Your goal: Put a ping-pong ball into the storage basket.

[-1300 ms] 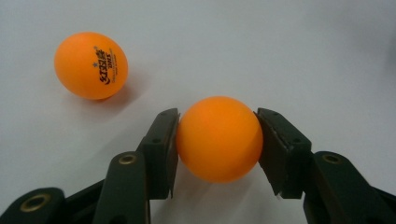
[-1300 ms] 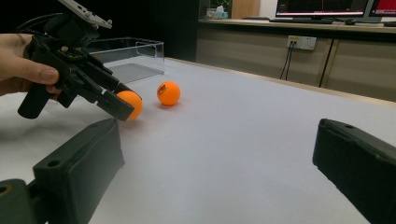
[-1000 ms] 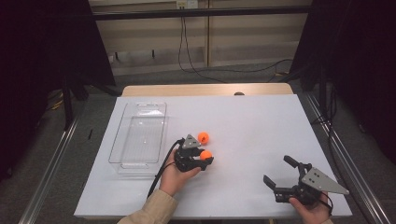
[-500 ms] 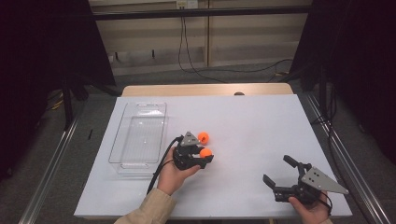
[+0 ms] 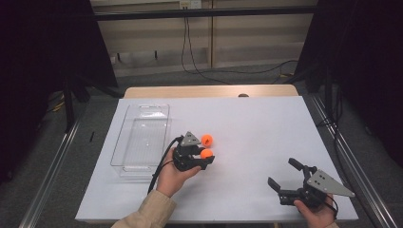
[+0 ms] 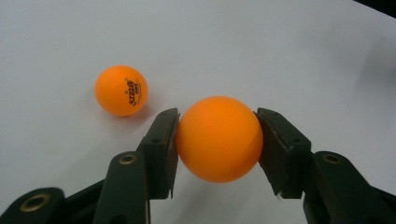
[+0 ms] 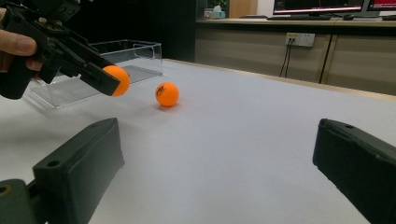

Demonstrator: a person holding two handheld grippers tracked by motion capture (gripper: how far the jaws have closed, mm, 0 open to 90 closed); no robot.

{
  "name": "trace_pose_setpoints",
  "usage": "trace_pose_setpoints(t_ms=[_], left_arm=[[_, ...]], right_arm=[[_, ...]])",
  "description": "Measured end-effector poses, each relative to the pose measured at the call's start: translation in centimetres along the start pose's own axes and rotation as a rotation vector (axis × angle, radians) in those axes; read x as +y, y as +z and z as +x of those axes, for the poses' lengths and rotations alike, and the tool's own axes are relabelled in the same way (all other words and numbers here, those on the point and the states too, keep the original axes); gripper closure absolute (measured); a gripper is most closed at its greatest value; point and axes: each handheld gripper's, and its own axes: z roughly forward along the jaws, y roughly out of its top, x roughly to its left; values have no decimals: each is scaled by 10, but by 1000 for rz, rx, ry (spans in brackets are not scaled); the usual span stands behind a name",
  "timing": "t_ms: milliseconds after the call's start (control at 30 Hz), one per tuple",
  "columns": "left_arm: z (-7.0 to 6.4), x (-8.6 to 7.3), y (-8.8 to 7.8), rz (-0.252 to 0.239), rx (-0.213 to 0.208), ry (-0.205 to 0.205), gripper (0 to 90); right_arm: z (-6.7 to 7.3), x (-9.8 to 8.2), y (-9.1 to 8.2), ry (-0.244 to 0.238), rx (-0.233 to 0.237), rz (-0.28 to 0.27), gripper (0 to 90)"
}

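orange ball (image 6: 219, 138) stays pinched in the left gripper (image 5: 205, 156) fingers, barely shifted; right gripper (image 5: 285, 176) fingers gape empty.

Loose ball (image 5: 206, 139) lies right of the tray (image 5: 142, 137), on the table (image 5: 266, 128).

a lab: white test table (image 5: 266, 137), wall sockets (image 7: 300, 39) (monitors (image 7: 317, 5) behind).

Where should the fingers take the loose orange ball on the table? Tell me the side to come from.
Grip the loose orange ball across its middle, widest part, coming down from above. It is round and sits alone on the white table, so both sides are free. The right gripper is open and empty.
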Motion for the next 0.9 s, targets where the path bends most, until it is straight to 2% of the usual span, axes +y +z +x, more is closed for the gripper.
trace_pose_setpoints(t_ms=[900], left_arm=[[6, 13, -18, -7, 22, -3, 510]], right_arm=[[0, 0, 0, -1, 8, 1, 10]])
